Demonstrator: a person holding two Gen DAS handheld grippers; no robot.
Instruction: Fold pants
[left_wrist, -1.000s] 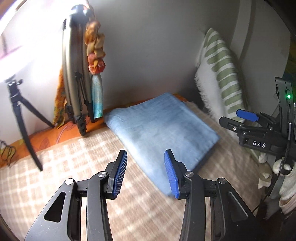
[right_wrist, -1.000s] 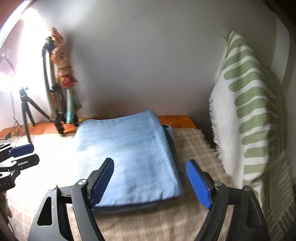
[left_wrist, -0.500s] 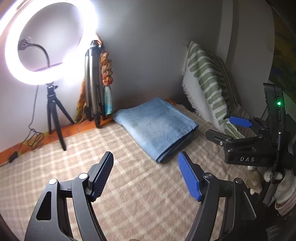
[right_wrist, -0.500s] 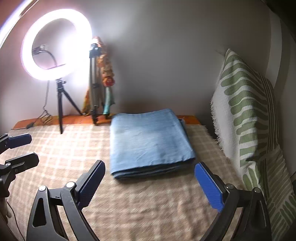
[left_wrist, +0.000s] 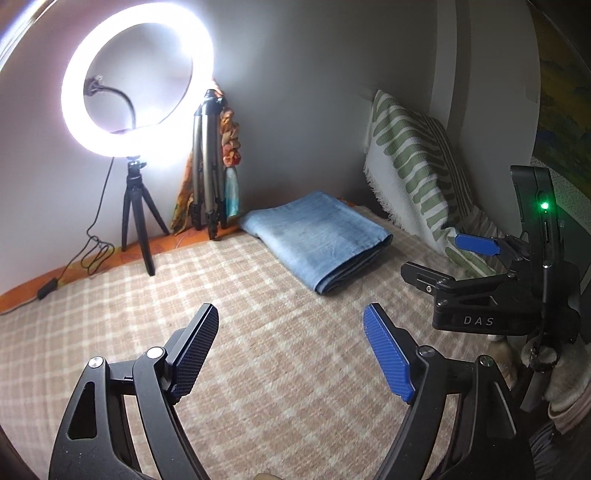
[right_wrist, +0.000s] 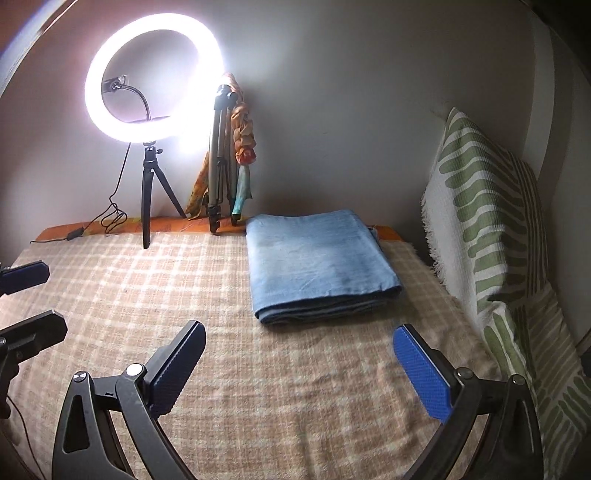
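I judged the folding done: the pants (right_wrist: 317, 264) lay as a flat stack at centre frame on the checked blanket (right_wrist: 258, 398). Their long axis ran toward the wall, fold facing me. My left gripper (left_wrist: 291, 354) and right gripper (right_wrist: 299, 369) had just been opening, nothing between them; next needed only clearing away.

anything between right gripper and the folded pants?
Nothing: only bare checked blanket lies between the open right gripper and the folded pants, clearest in the right wrist view.
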